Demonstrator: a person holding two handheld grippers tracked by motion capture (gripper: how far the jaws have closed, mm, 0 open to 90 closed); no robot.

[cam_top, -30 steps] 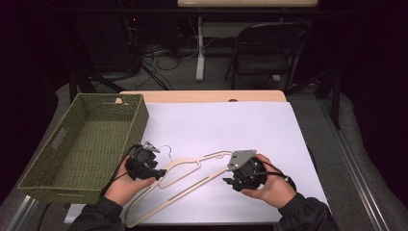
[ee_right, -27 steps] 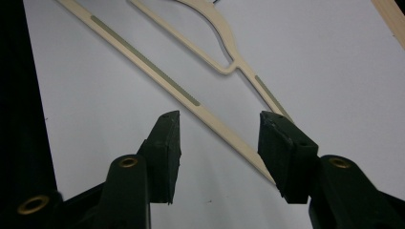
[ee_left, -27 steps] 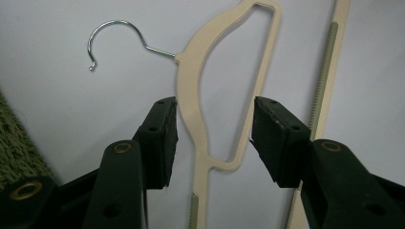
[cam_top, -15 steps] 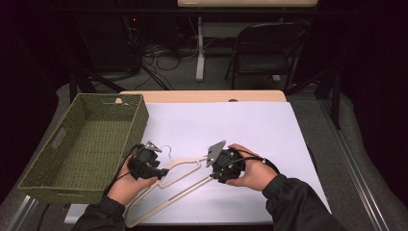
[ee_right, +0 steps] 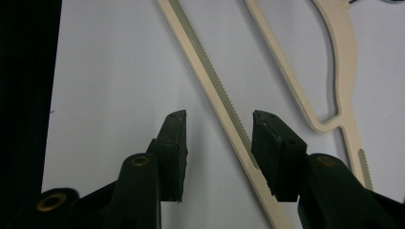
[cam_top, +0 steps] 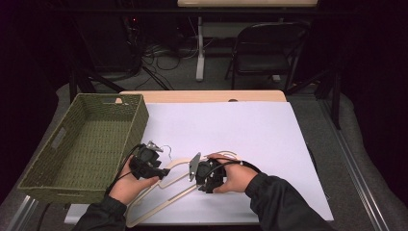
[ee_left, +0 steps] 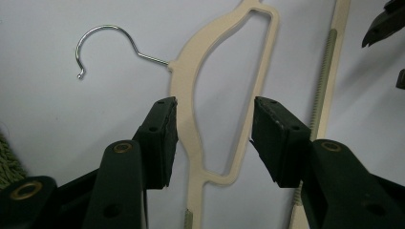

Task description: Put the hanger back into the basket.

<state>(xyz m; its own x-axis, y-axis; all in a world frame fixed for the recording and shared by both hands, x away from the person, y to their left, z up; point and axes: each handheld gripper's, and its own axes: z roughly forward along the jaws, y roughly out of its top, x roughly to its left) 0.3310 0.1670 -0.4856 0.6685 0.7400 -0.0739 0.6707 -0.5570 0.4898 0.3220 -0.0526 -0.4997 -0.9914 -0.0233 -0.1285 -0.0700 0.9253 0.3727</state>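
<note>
right gripper (cam_top: 208, 174): lower centre of the high view, hand laid over it. Jaws part-spread and just now shifting width; the hanger's toothed bar (ee_right: 210, 90) runs between them in its own view, pads not pressing. Reads as lining up to pinch the bar, not a grip yet.
left gripper (cam_top: 146, 163): lower left of centre in the high view. Jaws spread, straddling the hanger's neck loop (ee_left: 224, 95) in its own view; no visible pad contact. Looks like it is set to pin the hook end while the other hand takes the bar.
hanger (cam_top: 180, 179): cream, flat on the white sheet, slanting from bottom left up to centre. Wire hook (ee_left: 102, 45) at upper left of the left gripper view, lying free on the sheet.
sheet (cam_top: 250, 130): white, covers most of the table; bare above and right of the hands.
basket (cam_top: 82, 144): green woven, left side, near rim just beside the left hand (cam_top: 127, 185). Likely drop spot. Its wall and the hook are the probable snag points on a lift.
table edge (cam_top: 202, 96): wood strip showing past the sheet, top centre.
background: chair (cam_top: 267, 53) upper right, cables on the floor upper centre; well clear of the work.
</note>
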